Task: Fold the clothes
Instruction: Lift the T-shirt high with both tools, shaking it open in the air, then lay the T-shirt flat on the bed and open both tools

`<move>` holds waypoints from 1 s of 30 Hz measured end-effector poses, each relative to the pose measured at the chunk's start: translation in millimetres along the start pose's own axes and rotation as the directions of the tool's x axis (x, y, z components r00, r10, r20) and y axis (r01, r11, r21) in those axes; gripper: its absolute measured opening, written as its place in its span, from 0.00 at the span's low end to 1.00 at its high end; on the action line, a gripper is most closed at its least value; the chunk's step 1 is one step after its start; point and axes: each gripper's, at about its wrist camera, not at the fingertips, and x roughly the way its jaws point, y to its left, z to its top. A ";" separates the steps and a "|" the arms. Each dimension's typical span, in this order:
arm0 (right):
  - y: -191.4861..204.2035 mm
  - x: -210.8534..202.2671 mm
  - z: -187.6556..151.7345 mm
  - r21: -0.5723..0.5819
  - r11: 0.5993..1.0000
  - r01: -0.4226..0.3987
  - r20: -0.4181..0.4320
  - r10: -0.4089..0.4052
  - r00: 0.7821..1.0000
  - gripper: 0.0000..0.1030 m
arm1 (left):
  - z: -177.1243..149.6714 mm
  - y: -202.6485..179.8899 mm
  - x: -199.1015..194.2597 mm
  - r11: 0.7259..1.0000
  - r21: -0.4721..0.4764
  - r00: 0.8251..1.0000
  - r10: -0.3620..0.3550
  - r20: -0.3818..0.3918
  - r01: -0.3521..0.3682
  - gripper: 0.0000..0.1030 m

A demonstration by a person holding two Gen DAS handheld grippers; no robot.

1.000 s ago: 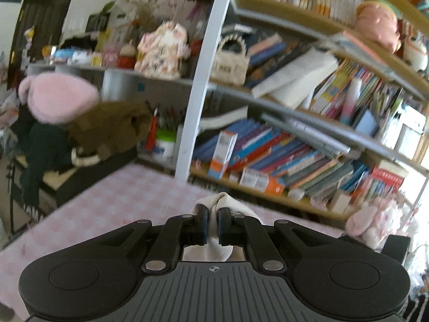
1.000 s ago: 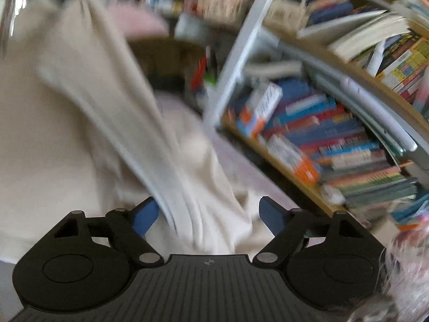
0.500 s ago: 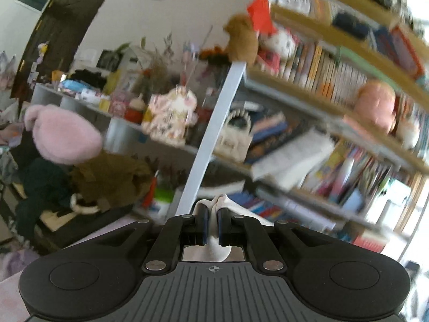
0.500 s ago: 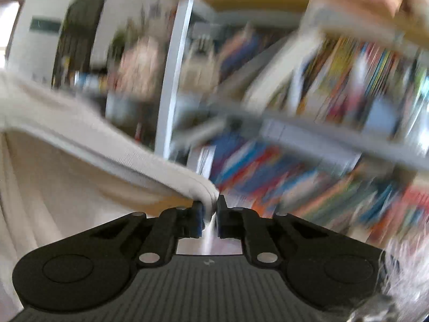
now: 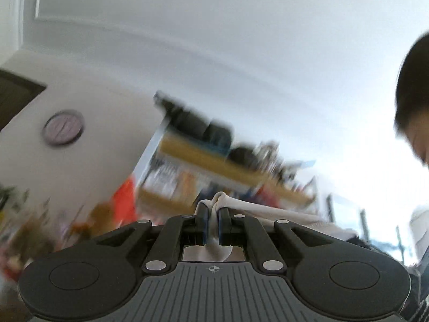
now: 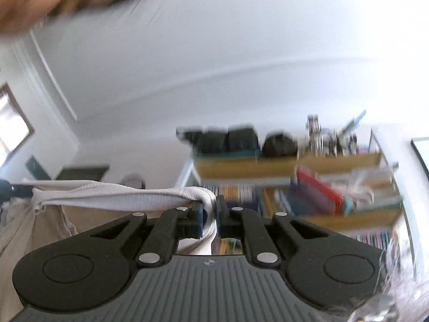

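My left gripper (image 5: 212,216) is shut on a pinch of the cream garment (image 5: 270,212), whose edge runs off to the right. My right gripper (image 6: 209,207) is shut on the ribbed hem of the same cream garment (image 6: 120,194), which stretches taut to the left, and its body hangs down at the lower left. Both grippers are raised high and tilted up toward the ceiling. The table is out of view.
A bookshelf (image 6: 295,166) full of books stands ahead, blurred by motion. A round wall clock (image 5: 63,127) hangs at the left. The person's head (image 5: 413,99) shows at the right edge of the left wrist view.
Both grippers have swung sharply upward with the garment, so the view went from table and lower shelves to the ceiling. The right gripper shut on the hem about half a second ago.
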 end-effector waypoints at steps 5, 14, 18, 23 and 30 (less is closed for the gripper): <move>-28.1 22.2 14.8 0.050 0.999 -0.021 -0.046 0.023 0.999 0.08 | -11.7 -0.1 24.4 0.999 -0.033 0.999 0.014 -0.037 -0.015 0.06; -30.1 48.7 -255.3 0.234 0.972 0.035 -0.873 0.194 0.448 0.08 | -220.2 82.5 9.5 0.920 0.025 0.570 0.265 -0.778 -0.392 0.06; 10.3 -7.3 -396.9 0.187 0.981 0.053 -0.977 0.180 0.113 0.07 | -338.2 122.7 -28.3 0.892 0.164 0.261 0.292 -0.920 -0.422 0.06; 35.1 10.2 -468.7 0.087 0.996 0.005 -0.995 0.086 0.042 0.07 | -412.0 174.3 -11.5 0.876 0.230 0.156 0.321 -0.934 -0.424 0.06; 33.3 60.7 -551.1 -0.076 0.997 -0.016 -0.997 -0.076 0.007 0.07 | -438.4 212.1 32.0 0.852 0.247 0.081 0.318 -0.945 -0.461 0.46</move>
